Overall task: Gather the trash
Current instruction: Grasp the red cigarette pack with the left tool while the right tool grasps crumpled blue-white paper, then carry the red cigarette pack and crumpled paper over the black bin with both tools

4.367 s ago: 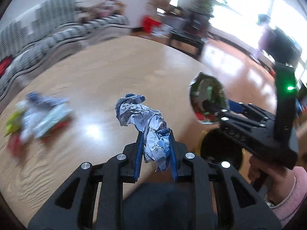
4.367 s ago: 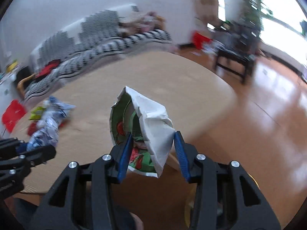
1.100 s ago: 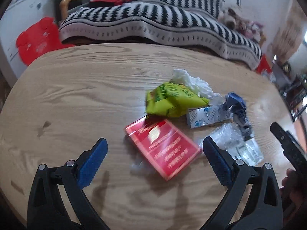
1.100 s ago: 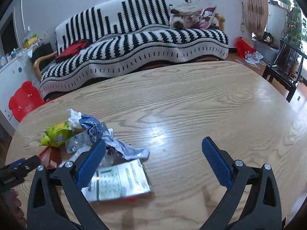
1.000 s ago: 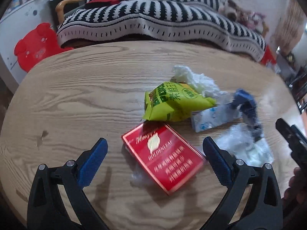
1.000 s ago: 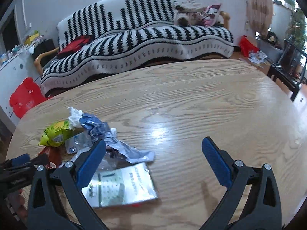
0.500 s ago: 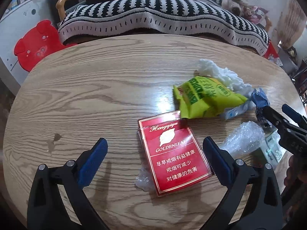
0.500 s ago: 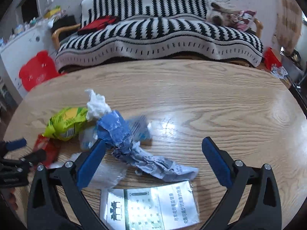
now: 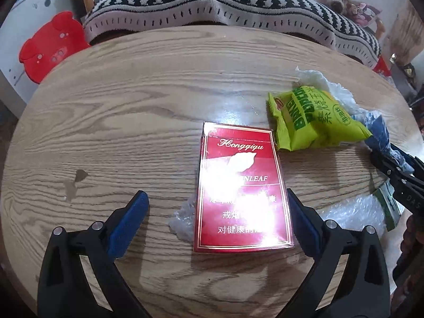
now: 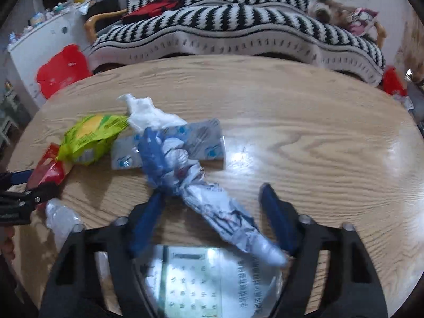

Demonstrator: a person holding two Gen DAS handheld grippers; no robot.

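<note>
A red cigarette pack (image 9: pixel 239 190) lies flat on the round wooden table (image 9: pixel 132 106), between the wide-open fingers of my left gripper (image 9: pixel 216 222). A green snack bag (image 9: pixel 312 122) and white tissue (image 9: pixel 318 82) lie to its right. My right gripper (image 10: pixel 212 217) is open with its fingers on either side of a crumpled blue-and-white wrapper (image 10: pixel 212 198), not touching it that I can tell. A flat printed packet (image 10: pixel 212 278) lies under that gripper. The green bag (image 10: pixel 90 135), the tissue (image 10: pixel 148 111) and a silver-blue pack (image 10: pixel 196 143) lie beyond.
Clear crumpled plastic (image 9: pixel 349 212) lies right of the red pack. A striped sofa (image 10: pixel 225 31) stands behind the table. A red pig-shaped stool (image 9: pixel 50 45) stands at the far left. The table edge curves close on the left and near sides.
Both grippers dropped the paper and the cup they held seconds ago and returned open to the table. In the last second both have moved closer, the left over the red pack, the right over the wrapper.
</note>
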